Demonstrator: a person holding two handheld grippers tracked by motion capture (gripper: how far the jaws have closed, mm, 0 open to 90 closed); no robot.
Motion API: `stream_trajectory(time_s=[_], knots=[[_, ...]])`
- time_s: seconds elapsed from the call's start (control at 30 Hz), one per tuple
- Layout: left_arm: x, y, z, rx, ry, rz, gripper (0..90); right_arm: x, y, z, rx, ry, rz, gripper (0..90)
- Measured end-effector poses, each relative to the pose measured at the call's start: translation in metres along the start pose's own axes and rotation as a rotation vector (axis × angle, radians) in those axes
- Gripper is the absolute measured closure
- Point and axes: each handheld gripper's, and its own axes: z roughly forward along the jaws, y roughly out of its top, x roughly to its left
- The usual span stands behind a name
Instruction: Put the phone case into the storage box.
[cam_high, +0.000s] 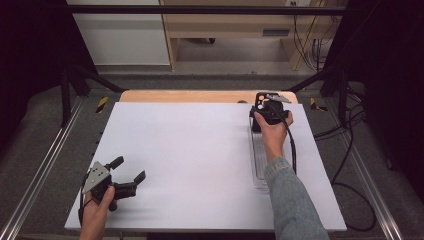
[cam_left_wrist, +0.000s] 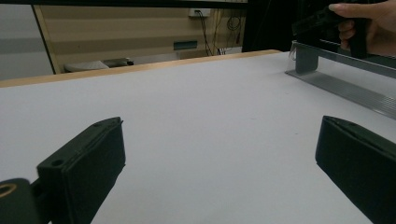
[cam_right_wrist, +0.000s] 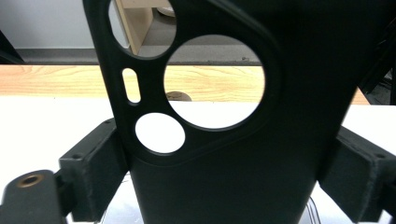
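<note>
The table (cam_high: 200, 150) lies under both my tongs. A clear tray (cam_high: 259, 160) runs lengthwise just behind my right tongs (cam_high: 263, 104). My right gripper view shows their jaws clamped on an upright black phone case (cam_right_wrist: 224, 140), camera holes uppermost. My left tongs (cam_high: 131, 171) gape wide, empty.

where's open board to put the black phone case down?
Most of the white board is bare: the whole stretch between the left hand-held gripper and the clear tray. Crowded only along the right edge, where the right hand-held gripper holds the black phone case above the tray's far end.
</note>
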Motion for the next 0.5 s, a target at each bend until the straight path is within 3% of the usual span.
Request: stream_trajectory(time_s=[0.5], knots=[[-0.0004,-0.0003,0.0008,0.005,0.004,0.000,1.5,-0.0030,0.0062,-0.0074,-0.057,-0.001,-0.005,5.6]])
